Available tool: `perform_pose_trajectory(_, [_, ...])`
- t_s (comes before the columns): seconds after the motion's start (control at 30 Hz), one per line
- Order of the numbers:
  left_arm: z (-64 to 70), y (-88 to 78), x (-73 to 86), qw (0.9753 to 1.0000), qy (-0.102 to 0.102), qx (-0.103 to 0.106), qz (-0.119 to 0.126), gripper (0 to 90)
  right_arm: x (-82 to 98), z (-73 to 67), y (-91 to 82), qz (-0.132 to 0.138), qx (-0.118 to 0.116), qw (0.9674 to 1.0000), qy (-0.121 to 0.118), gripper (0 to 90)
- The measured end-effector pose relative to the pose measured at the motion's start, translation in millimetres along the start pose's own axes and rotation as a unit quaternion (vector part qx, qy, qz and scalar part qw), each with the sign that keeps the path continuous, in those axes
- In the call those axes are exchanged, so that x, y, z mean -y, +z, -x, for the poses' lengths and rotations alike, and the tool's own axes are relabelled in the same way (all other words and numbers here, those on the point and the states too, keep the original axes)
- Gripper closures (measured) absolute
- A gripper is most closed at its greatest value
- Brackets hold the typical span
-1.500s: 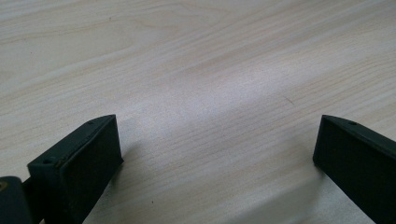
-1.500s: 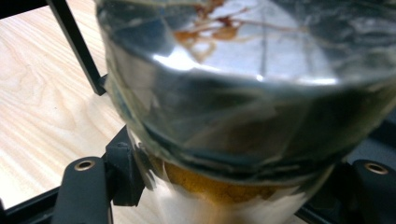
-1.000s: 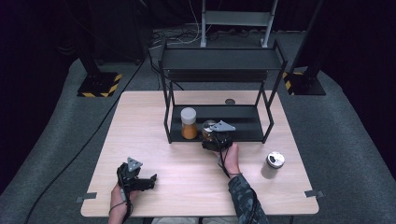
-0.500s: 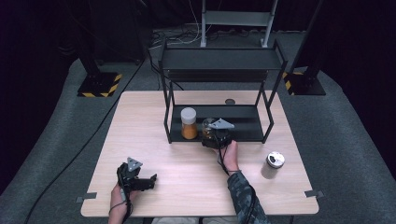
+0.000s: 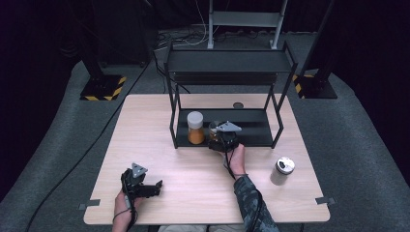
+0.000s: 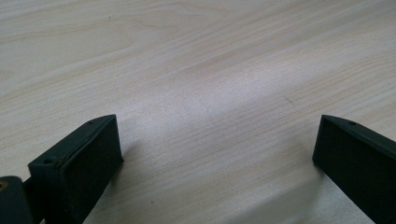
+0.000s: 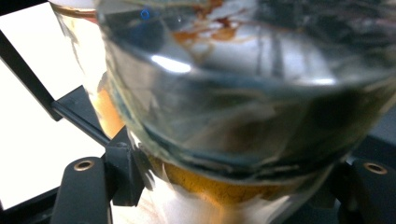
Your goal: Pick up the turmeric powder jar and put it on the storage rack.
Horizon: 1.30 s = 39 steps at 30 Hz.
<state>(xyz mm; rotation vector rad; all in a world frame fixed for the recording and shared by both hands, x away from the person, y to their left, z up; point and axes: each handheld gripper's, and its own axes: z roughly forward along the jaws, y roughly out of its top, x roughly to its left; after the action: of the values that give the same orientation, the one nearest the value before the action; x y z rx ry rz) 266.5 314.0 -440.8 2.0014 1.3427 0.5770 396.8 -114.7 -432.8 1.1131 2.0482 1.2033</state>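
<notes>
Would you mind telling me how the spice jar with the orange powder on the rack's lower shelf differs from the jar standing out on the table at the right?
The white-lidded jar of orange powder stands on the black metal rack's lower shelf; the silver-capped jar stands on the bare wooden table. The first shows bright orange contents; the second looks pale grey-brown. The first has a plain white lid; the second's cap is shiny. Both stand upright and are similar in size.

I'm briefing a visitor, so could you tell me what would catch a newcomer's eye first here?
Probably the black two-tier metal rack at the far side of the pale wooden table, with the orange-filled, white-lidded jar on its lower shelf. Beside that, the right claw grips a clear glass jar.
</notes>
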Motion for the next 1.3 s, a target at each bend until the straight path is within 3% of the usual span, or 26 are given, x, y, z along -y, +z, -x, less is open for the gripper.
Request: perform_pose_trajectory(1.3, [0.7, -0.2, 0.5, 1.0, 0.002, -0.001, 0.001, 0.9, -1.2, 0.0, 24.5, 0.008, 0.018, 0.9998, 0.007, 30.3])
